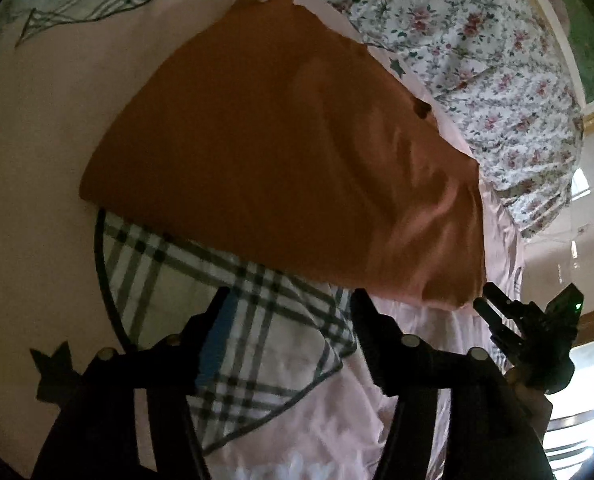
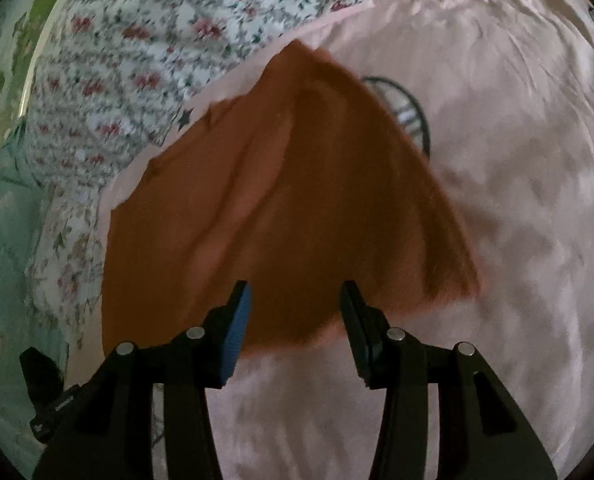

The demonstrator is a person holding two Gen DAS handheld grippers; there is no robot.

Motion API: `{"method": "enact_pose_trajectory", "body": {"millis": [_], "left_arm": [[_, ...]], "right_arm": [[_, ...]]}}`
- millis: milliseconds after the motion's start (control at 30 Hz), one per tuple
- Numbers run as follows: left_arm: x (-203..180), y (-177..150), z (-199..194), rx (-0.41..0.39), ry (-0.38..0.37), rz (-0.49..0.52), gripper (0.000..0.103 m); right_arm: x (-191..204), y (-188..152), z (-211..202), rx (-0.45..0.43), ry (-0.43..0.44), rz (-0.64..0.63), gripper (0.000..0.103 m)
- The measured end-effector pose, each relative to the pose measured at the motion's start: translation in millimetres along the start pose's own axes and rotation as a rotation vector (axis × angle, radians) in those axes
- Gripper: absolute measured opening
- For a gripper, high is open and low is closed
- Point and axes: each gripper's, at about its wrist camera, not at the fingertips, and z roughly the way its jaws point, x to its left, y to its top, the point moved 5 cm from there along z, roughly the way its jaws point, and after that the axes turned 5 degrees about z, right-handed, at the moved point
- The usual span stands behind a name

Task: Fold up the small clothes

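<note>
An orange garment (image 1: 281, 152) lies spread flat on a pink bedsheet (image 1: 29, 160); it also shows in the right wrist view (image 2: 281, 200). My left gripper (image 1: 289, 300) is open and empty, just short of the garment's near edge, over a plaid heart print (image 1: 233, 312). My right gripper (image 2: 295, 292) is open and empty, its fingertips over the garment's near edge. The right gripper also shows at the right edge of the left wrist view (image 1: 525, 320), beside the garment's near right corner.
A floral quilt (image 1: 477, 72) is bunched along the far side of the bed, touching the garment's far edge; it also shows in the right wrist view (image 2: 145, 48). A green wall (image 2: 1, 200) lies beyond the bed's edge. Pink sheet (image 2: 517, 200) spreads to the right.
</note>
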Motion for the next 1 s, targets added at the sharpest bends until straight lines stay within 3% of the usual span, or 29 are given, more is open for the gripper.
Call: {"method": "enact_pose_trajectory", "body": {"millis": [233, 467, 700, 800, 867, 900, 1000], "left_arm": [[8, -1, 11, -0.001, 0.010, -0.078, 0.069], [19, 19, 22, -0.069, 0.041, -0.142, 0.070], [61, 51, 17, -0.193, 0.014, -0.355, 0.070], [64, 65, 19, -0.226, 0.082, -0.329, 0.058], [64, 72, 22, -0.239, 0.112, -0.316, 0.038], [62, 77, 24, -0.239, 0.111, -0.301, 0.021], [39, 89, 18, -0.261, 0.170, -0.218, 0.012]], "right_arm": [[22, -24, -1, 0.046, 0.032, -0.061, 0.055], [29, -32, 7, 0.095, 0.051, -0.112, 0.056], [17, -25, 10, 0.122, 0.044, -0.106, 0.057], [10, -20, 11, 0.128, 0.041, -0.105, 0.057], [6, -16, 11, 0.132, 0.042, -0.101, 0.057], [5, -15, 12, 0.134, 0.043, -0.100, 0.057], [2, -8, 12, 0.140, 0.055, -0.100, 0.057]]}}
